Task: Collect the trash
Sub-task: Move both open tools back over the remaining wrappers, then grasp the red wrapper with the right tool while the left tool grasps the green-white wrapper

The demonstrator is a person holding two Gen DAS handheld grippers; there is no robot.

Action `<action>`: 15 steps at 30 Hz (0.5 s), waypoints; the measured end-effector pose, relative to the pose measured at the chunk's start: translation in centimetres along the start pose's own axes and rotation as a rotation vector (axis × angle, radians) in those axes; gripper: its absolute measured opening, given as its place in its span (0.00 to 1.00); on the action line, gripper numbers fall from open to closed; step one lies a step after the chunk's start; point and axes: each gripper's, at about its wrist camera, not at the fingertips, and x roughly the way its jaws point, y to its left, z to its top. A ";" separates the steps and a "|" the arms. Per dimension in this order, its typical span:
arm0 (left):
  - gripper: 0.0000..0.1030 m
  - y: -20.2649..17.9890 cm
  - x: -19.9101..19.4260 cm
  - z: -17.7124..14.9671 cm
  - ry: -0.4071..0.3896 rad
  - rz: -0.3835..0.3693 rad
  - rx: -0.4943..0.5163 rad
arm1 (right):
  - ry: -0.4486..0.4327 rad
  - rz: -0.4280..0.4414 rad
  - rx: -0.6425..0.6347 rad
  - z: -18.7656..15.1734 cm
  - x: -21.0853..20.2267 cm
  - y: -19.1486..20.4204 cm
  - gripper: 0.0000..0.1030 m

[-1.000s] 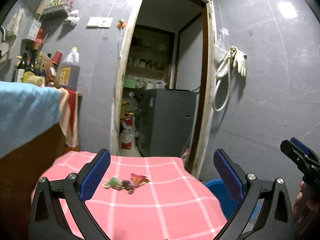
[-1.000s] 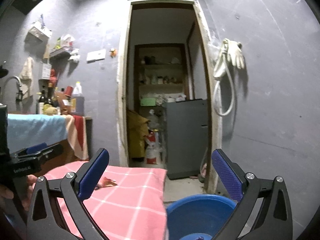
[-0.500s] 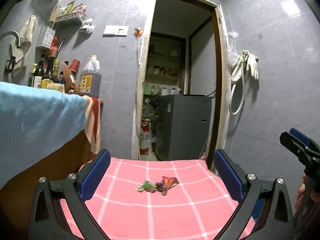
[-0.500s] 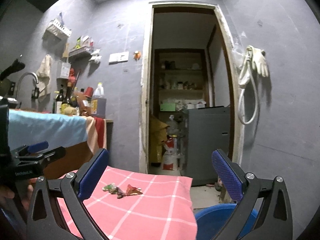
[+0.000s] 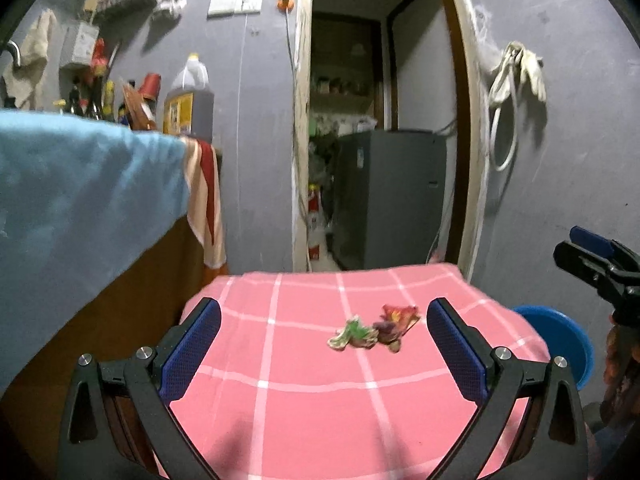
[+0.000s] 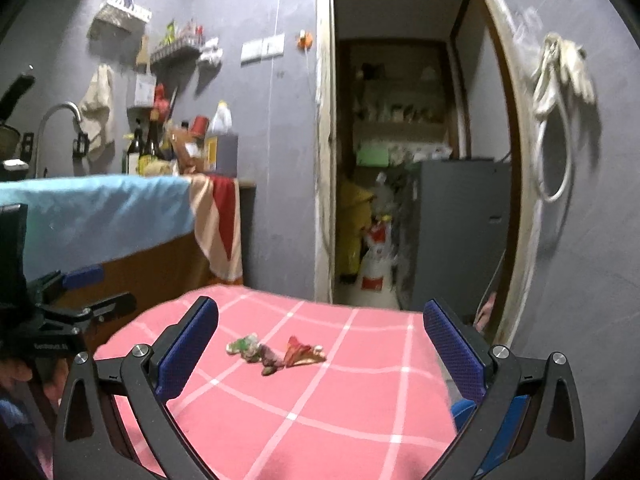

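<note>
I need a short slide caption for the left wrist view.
Open left claw faces crumpled wrappers on a pink checked cloth; blue bin beside it.

Trash: three small crumpled wrappers, green (image 5: 352, 333), dark purple (image 5: 387, 331) and red-orange (image 5: 401, 313), lying flat in a touching row on the pink checked cloth (image 5: 304, 408), toward its far right. A blue bin (image 5: 560, 340) stands right of the cloth, below its level.

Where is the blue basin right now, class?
In the left wrist view the blue basin sits low at the right, just beyond the right edge of the pink checked cloth, below the right gripper.
</note>
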 end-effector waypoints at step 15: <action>0.89 0.3 10.7 -1.4 0.333 -0.088 -0.009 | 0.286 0.054 -0.005 -2.2 9.9 -1.1 0.99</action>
